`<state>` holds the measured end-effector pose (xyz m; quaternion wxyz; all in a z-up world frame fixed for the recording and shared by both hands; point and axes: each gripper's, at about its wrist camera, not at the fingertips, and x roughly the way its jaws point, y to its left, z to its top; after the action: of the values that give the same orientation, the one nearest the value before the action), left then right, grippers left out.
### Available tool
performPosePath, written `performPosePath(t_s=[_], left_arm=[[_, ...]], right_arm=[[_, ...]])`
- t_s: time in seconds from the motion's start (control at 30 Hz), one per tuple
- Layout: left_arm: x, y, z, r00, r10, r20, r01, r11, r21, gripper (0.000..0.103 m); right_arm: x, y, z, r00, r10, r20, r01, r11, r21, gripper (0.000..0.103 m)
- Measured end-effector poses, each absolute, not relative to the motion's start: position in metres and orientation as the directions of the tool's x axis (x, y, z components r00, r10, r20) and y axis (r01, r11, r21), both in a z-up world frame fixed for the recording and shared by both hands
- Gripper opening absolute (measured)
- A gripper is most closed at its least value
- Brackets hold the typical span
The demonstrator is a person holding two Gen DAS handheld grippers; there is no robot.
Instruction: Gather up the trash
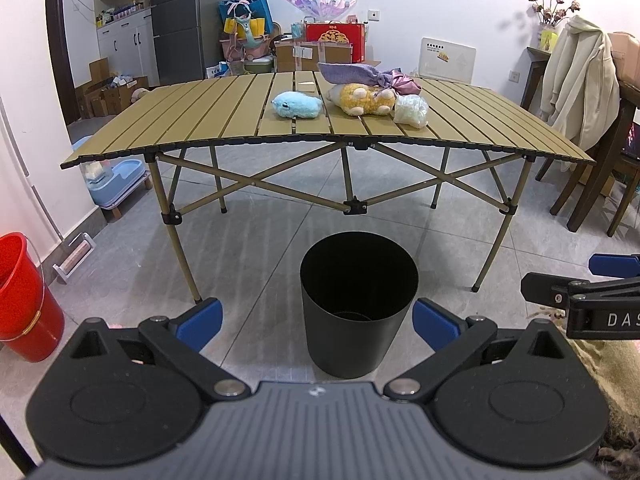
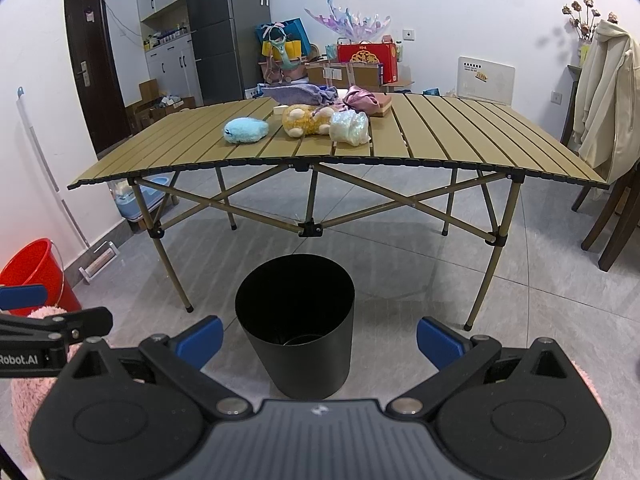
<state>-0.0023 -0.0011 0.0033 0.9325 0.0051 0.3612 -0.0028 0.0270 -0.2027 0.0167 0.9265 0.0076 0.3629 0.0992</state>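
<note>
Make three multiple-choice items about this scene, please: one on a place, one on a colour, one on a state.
1. Where does the black bin stand?
A. on the table
B. on the floor in front of the table
C. beside the red bucket

2. What colour is the plush toy at the left of the group?
A. light blue
B. green
C. white

3. How is the left gripper?
A. shut on a bag
B. shut, empty
C. open, empty

Key: B, the bin stands on tiles before the table; A, its fur is pale blue; C, its fingers stand wide apart.
</note>
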Motion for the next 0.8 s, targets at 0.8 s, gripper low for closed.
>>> performPosePath(t_s=[0.8], left_arm=[[-0.003, -0.007, 0.014, 0.749, 0.0, -0.663, 0.011, 1.0, 0.012, 0.103]], right_arm=[[0.027, -0.202, 0.018, 0.729, 0.188, -0.658, -0.185, 0.98, 0.075, 0.103]])
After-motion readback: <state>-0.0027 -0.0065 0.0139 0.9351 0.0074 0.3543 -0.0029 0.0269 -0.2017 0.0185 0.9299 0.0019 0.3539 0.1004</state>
